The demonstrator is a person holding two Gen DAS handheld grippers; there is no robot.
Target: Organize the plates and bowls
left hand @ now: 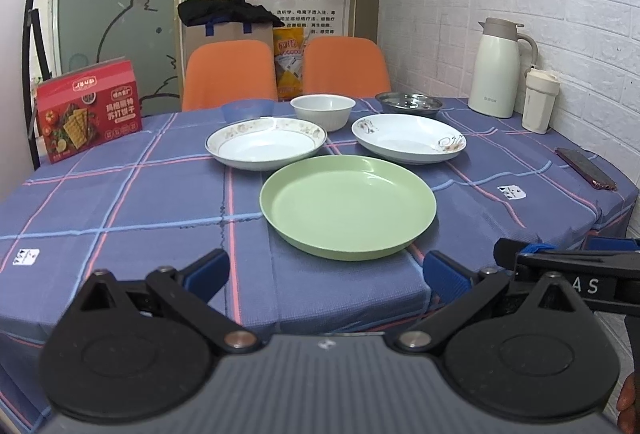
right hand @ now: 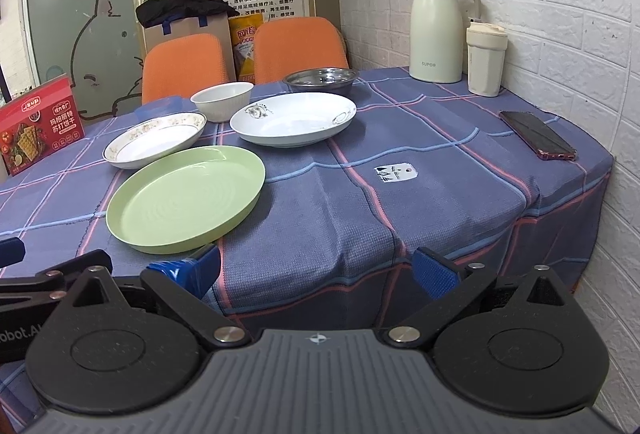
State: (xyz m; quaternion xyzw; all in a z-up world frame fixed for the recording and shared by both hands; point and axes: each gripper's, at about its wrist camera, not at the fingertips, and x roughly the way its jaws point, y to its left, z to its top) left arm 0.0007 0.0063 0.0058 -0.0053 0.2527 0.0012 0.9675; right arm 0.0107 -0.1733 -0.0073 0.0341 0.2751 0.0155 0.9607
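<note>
A green plate (left hand: 347, 206) (right hand: 186, 198) lies nearest on the blue checked tablecloth. Behind it sit a floral-rimmed white plate (left hand: 266, 142) (right hand: 155, 139) on the left and a white plate with a dark motif (left hand: 409, 138) (right hand: 294, 119) on the right. Farther back stand a white bowl (left hand: 323, 111) (right hand: 222, 100), a blue bowl (left hand: 247, 111) and a steel bowl (left hand: 409, 103) (right hand: 320, 80). My left gripper (left hand: 326, 274) hovers open just short of the green plate. Low at the table's front edge, my right gripper (right hand: 318, 270) is open and holds nothing.
A red cracker box (left hand: 89, 110) (right hand: 40, 124) stands at the left. A cream thermos (left hand: 498, 68) (right hand: 438, 30), a cream cup (left hand: 538, 102) (right hand: 485, 60) and a phone (left hand: 585, 168) (right hand: 538, 136) sit along the right by the brick wall. Two orange chairs (left hand: 230, 74) stand behind the table.
</note>
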